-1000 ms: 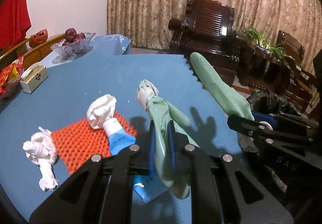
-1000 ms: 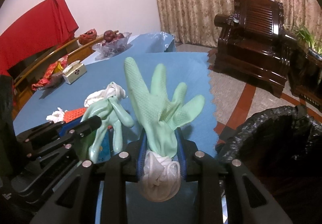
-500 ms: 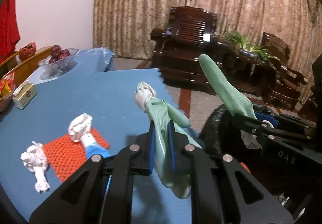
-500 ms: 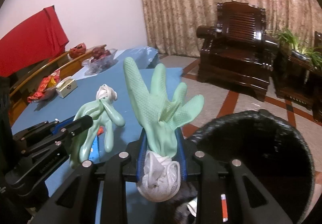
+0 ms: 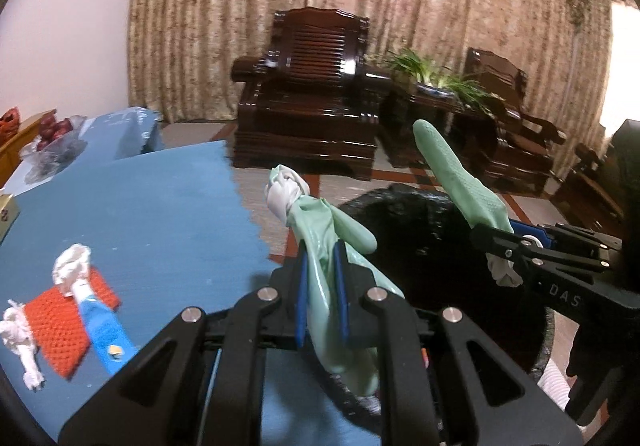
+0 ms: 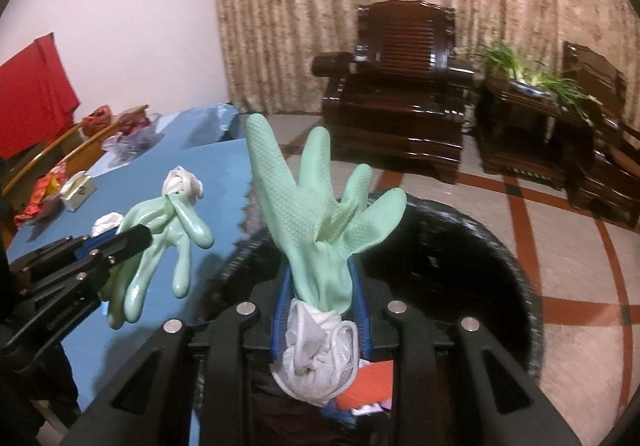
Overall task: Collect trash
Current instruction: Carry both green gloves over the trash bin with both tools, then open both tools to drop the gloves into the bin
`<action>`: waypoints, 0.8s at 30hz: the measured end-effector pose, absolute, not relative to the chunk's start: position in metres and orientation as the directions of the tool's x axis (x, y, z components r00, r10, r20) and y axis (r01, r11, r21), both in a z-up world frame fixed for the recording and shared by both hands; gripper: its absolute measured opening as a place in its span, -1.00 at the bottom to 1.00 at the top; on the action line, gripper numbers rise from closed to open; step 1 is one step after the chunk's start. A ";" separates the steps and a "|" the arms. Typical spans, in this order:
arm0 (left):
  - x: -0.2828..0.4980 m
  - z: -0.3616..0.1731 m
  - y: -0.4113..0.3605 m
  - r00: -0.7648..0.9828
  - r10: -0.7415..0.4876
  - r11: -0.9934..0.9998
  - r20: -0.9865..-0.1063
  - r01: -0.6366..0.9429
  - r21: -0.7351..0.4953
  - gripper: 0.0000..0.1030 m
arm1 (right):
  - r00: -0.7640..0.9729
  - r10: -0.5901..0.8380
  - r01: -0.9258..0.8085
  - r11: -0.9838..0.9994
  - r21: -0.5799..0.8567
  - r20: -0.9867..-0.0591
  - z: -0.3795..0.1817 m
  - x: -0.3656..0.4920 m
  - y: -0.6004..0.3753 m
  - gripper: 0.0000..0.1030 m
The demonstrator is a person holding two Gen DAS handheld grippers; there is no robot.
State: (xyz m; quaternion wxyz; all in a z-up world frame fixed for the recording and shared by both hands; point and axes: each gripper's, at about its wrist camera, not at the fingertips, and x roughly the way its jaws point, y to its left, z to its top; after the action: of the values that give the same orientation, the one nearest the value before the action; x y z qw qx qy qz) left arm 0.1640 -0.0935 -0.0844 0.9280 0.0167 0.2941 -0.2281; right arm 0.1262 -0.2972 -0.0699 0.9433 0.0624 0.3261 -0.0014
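Both claws are gripping limp green gloves: the left claw (image 5: 322, 296) is pinching one glove (image 5: 320, 230), the right claw (image 6: 320, 310) the other glove (image 6: 320, 205). The black-lined bin (image 6: 460, 246) is sitting directly beneath; releasing only while centred over its mouth is looking wisest.

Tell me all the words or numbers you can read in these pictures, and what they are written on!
"DAS": white letters on the black body of the right gripper, seen from the left wrist.
Raised lettering on the black body of the left gripper, seen from the right wrist: too blurred to read.
Blue tube on the table: only a small mark, too blurred to read.
Small box: a dark mark, too small to read.
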 end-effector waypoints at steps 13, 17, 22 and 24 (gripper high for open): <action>0.182 -0.114 -0.154 0.625 -0.487 0.836 -0.610 0.535 -0.120 -0.73 | 0.737 -0.034 0.142 0.984 0.105 -0.675 -0.101 0.119 -0.337 -0.43; 0.186 -0.118 -0.158 0.615 -0.498 0.829 -0.612 0.544 -0.129 -0.23 | 0.721 -0.051 0.165 0.981 0.100 -0.691 -0.107 0.118 -0.341 -0.12; 0.186 -0.118 -0.148 0.632 -0.476 0.845 -0.611 0.522 -0.119 0.15 | 0.728 -0.062 0.188 0.976 0.112 -0.683 -0.104 0.115 -0.349 0.37; 0.185 -0.115 -0.136 0.653 -0.458 0.860 -0.603 0.498 -0.114 0.38 | 0.738 -0.063 0.190 0.975 0.117 -0.671 -0.100 0.114 -0.349 0.60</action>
State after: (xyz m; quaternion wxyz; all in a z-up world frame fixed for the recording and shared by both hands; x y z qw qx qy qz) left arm 0.1850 -0.1363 -0.1153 0.9087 0.0309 0.3227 -0.2631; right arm 0.1139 -0.3492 -0.1003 0.9281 0.0891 0.3551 -0.0682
